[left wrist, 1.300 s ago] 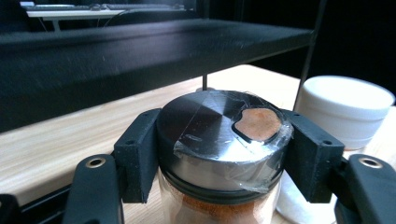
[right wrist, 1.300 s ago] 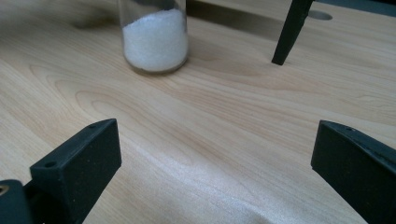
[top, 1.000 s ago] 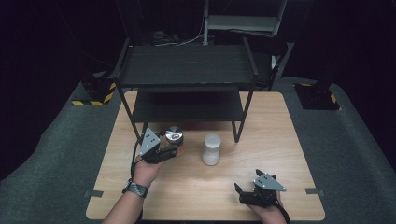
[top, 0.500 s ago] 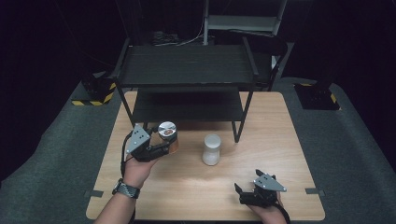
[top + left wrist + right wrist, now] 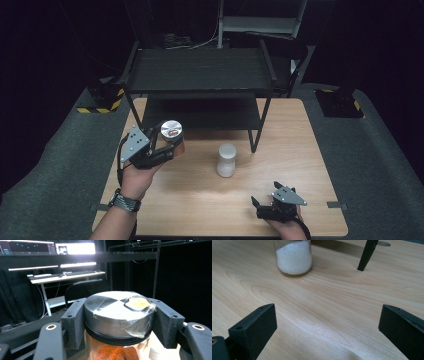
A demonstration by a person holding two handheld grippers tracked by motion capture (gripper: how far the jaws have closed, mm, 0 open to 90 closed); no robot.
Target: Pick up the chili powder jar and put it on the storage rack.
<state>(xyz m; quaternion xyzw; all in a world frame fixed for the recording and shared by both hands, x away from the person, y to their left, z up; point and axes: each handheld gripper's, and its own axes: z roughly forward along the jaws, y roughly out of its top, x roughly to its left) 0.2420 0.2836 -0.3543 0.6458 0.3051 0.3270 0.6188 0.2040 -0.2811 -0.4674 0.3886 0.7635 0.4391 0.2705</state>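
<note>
Over at the left, the left gripper (image 5: 167, 145) has come up off the table (image 5: 200, 210) since a second ago, and the spice jar (image 5: 171, 137) has come with it — before, that jar sat low near the shelf's front edge; now it hangs clear of the wood, nearer the table's left side. The gripper is clamped on the jar: in the left gripper view both black jaws press the sides of the silver lid (image 5: 117, 311), with reddish-brown powder showing through the glass below. My read is that the pick-up is done and the carry has begun, most likely toward the black shelf rack (image 5: 200, 75) just behind.

The left hand (image 5: 137, 175) reaches in from the bottom edge, forearm angled up and to the right, a watch on the wrist, the jar held roughly upright.

In the middle, the jar of white grains (image 5: 226, 160) stands untouched on the table, near the rack's front leg.

At the right, the right gripper (image 5: 262, 207) rests low by the near edge, unmoved — its jaws stand wide apart with nothing between them, pointing toward the white jar.
</note>
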